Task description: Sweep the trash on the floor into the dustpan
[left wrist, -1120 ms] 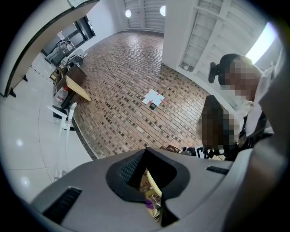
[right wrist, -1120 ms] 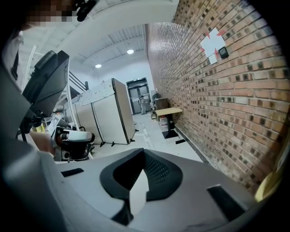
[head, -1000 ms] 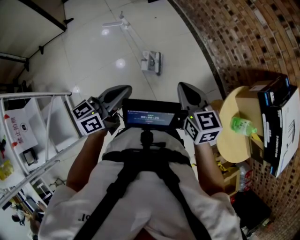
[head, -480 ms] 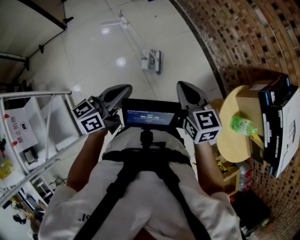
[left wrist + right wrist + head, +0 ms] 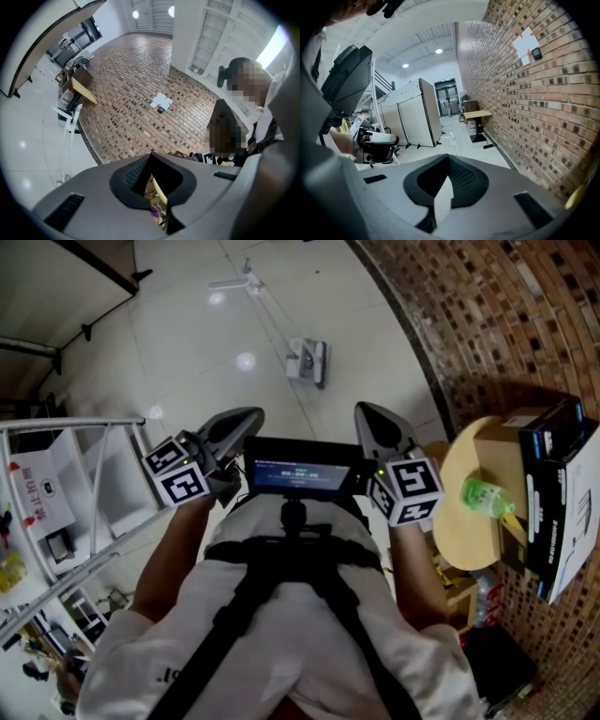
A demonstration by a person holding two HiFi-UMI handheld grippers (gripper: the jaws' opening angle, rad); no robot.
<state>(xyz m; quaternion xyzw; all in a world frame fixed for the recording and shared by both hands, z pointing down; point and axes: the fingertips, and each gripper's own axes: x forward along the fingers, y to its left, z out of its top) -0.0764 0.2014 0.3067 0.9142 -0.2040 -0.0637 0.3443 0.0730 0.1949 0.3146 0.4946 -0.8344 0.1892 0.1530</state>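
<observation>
Both grippers are held up in front of the person's chest, over a pale tiled floor [image 5: 187,343]. My left gripper [image 5: 249,416] is shut, with nothing between its jaws, and its own view [image 5: 151,159] shows them closed against a brick wall. My right gripper [image 5: 364,412] is shut and empty too; its view [image 5: 449,160] looks down a corridor beside the wall. A small white and grey object [image 5: 307,362] lies on the floor ahead; I cannot tell whether it is the dustpan. No broom or trash is plainly seen.
A dark screen [image 5: 300,472] sits between the grippers on the chest harness. A round yellow table [image 5: 459,512] at the right carries a green bottle [image 5: 486,495] and boxes [image 5: 553,493]. A white rack [image 5: 84,493] stands left, a white stand [image 5: 234,283] far ahead, and a curved brick wall [image 5: 487,315] at the right.
Both grippers have stayed where they were, still shut. Only the head view has shifted very slightly.
</observation>
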